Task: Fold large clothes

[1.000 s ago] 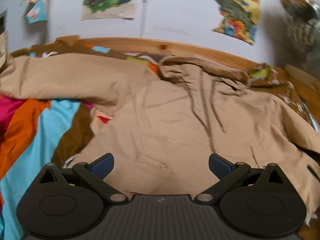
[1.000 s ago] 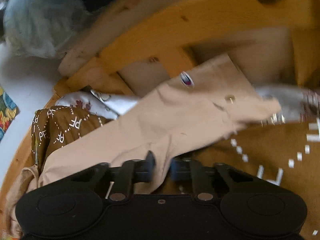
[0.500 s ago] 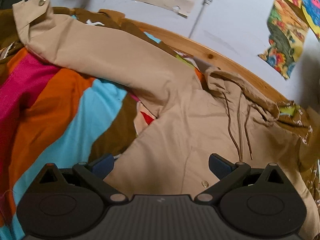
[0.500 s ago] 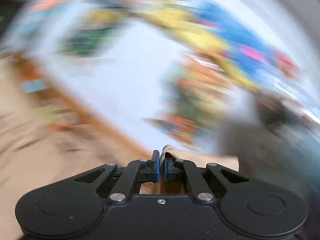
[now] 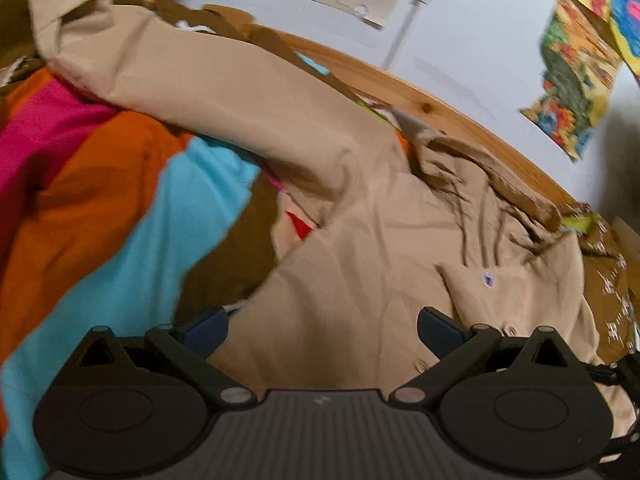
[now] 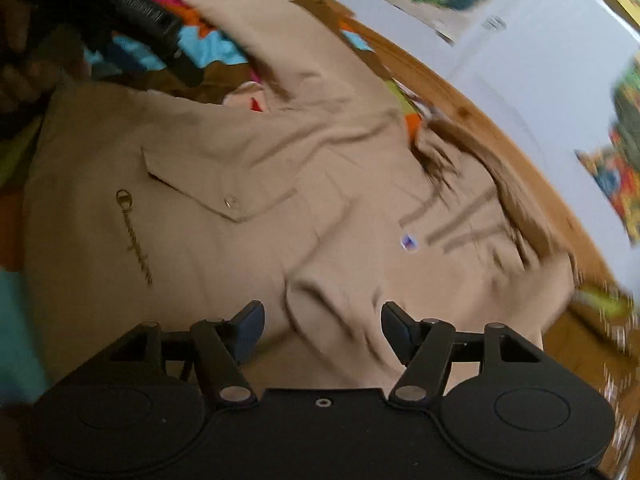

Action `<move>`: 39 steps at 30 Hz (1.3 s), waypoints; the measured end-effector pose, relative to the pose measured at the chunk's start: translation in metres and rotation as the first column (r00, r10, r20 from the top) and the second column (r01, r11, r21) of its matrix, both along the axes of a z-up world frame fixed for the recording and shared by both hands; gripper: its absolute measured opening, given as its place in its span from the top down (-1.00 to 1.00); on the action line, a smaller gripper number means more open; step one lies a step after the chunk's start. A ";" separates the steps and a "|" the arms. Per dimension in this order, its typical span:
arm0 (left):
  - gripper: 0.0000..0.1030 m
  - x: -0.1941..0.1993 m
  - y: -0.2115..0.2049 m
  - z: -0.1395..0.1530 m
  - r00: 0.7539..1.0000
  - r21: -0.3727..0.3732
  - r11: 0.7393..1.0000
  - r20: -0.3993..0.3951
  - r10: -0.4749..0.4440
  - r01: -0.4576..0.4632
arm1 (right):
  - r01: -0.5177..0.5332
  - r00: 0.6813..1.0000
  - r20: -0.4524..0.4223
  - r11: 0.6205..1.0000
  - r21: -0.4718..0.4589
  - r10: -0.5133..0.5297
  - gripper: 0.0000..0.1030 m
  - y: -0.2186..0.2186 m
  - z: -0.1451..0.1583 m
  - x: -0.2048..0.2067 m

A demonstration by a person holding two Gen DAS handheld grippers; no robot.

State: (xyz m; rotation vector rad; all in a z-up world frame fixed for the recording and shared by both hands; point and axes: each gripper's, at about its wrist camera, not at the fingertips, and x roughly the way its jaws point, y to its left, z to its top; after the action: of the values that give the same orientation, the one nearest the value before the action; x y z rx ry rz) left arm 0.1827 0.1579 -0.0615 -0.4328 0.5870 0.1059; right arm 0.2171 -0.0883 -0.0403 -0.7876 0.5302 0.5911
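Note:
A tan hooded jacket (image 5: 360,264) lies front up on the bed. Its left sleeve (image 5: 192,68) stretches out to the far left. The other sleeve (image 6: 352,280) is folded across the chest, a small logo patch (image 6: 409,242) on it. My left gripper (image 5: 320,330) hovers open over the jacket's lower left edge, nothing between its fingers. My right gripper (image 6: 322,324) is open just above the folded sleeve, holding nothing. The right wrist view also shows the left gripper (image 6: 140,4) at the top left, with a hand (image 6: 20,60) on it.
A striped bed cover (image 5: 120,208) in pink, orange, turquoise and brown lies under the jacket. The wooden bed rail (image 5: 420,96) curves behind the hood, with a white wall and paper pictures (image 5: 568,92) beyond. Brown patterned fabric (image 5: 612,280) lies at the right.
My right gripper, shut on the right sleeve, swung it over the jacket's chest and has opened, leaving it there. The left gripper stayed open and shifted towards the left side.

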 end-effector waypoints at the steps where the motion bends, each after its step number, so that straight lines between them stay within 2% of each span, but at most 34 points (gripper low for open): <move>1: -0.99 0.001 -0.005 -0.001 1.000 0.009 1.000 0.007 -0.025 0.025 | 0.022 1.000 0.003 1.000 0.010 -0.022 -0.34 -0.009 0.000 0.000; 4: -0.99 0.008 -0.033 0.002 0.996 0.050 0.995 0.025 -0.090 0.089 | 0.112 0.993 0.022 0.993 0.041 -0.113 -0.46 -0.043 0.007 0.004; 6: -0.99 0.021 -0.060 0.009 0.984 0.057 0.983 0.033 -0.175 0.173 | 0.204 0.978 0.023 0.977 0.057 -0.205 -0.47 -0.067 0.010 0.011; 8: -0.99 0.037 -0.091 0.016 0.959 0.111 0.956 0.056 -0.277 0.270 | 0.301 0.953 0.014 0.950 0.077 -0.303 -0.47 -0.089 0.011 0.020; 10: -0.99 0.060 -0.129 0.021 0.934 0.212 0.915 0.024 -0.356 0.343 | 0.375 0.926 0.004 0.922 0.101 -0.377 -0.47 -0.109 0.010 0.028; 14: -0.97 0.102 -0.202 0.019 0.872 0.340 0.811 -0.058 -0.486 0.475 | 0.457 0.887 -0.011 0.876 0.155 -0.461 -0.47 -0.138 0.011 0.034; 16: -0.92 0.112 -0.235 0.012 0.826 0.422 0.725 -0.115 -0.552 0.544 | 0.467 0.881 -0.010 0.867 0.172 -0.472 -0.47 -0.148 0.010 0.032; 19: -0.57 0.122 -0.276 -0.009 0.763 0.542 0.569 -0.242 -0.599 0.619 | 0.476 0.876 -0.018 0.859 0.188 -0.481 -0.47 -0.164 0.007 0.022; 20: -0.49 0.125 -0.287 -0.015 0.752 0.573 0.524 -0.282 -0.595 0.630 | 0.478 0.876 -0.025 0.857 0.194 -0.482 -0.47 -0.169 0.007 0.021; 21: -0.43 0.127 -0.293 -0.021 0.754 0.591 0.506 -0.301 -0.584 0.628 | 0.481 0.874 -0.031 0.854 0.199 -0.485 -0.47 -0.174 0.006 0.017; 22: -0.20 0.130 -0.297 -0.025 0.760 0.605 0.497 -0.316 -0.568 0.622 | 0.484 0.873 -0.036 0.851 0.203 -0.487 -0.47 -0.178 0.005 0.017; 23: 0.14 0.132 -0.298 -0.028 0.767 0.608 0.500 -0.318 -0.558 0.616 | 0.485 0.872 -0.038 0.849 0.207 -0.489 -0.47 -0.181 0.004 0.016; 24: 0.32 0.133 -0.296 -0.027 0.771 0.595 0.519 -0.308 -0.558 0.613 | 0.486 0.871 -0.038 0.848 0.211 -0.490 -0.47 -0.184 0.003 0.015; 25: 0.59 0.132 -0.290 -0.024 0.784 0.573 0.559 -0.279 -0.555 0.599 | 0.486 0.871 -0.037 0.847 0.216 -0.491 -0.47 -0.185 0.003 0.016; 28: 0.82 0.117 -0.256 -0.007 0.841 0.528 0.679 -0.143 -0.521 0.510 | 0.492 0.866 -0.034 0.839 0.233 -0.498 -0.47 -0.187 0.003 0.016; 30: 0.85 0.100 -0.225 0.008 0.888 0.466 0.781 -0.023 -0.458 0.415 | 0.490 0.866 -0.030 0.837 0.243 -0.499 -0.47 -0.185 0.003 0.017; 33: 0.90 0.076 -0.177 0.020 0.945 0.375 0.887 0.071 -0.319 0.271 | 0.482 0.870 -0.027 0.839 0.252 -0.492 -0.47 -0.182 0.005 0.017; 35: 0.94 0.058 -0.143 0.021 0.975 0.302 0.937 0.076 -0.209 0.178 | 0.477 0.873 -0.026 0.841 0.254 -0.487 -0.47 -0.177 0.007 0.018; 36: 0.94 0.050 -0.127 0.020 0.985 0.273 0.952 0.061 -0.161 0.139 | 0.474 0.875 -0.026 0.843 0.255 -0.484 -0.47 -0.175 0.008 0.018; 39: 0.92 0.035 -0.087 0.012 0.995 0.212 0.973 -0.053 -0.079 0.089 | 0.470 0.876 -0.027 0.842 0.267 -0.481 -0.47 -0.168 0.011 0.021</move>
State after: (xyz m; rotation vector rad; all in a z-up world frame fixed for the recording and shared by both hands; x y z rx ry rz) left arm 0.2180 0.0706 -0.0497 -0.1966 0.6295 0.0965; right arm 0.2380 -0.2558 -0.0290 -0.3850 0.5701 0.1736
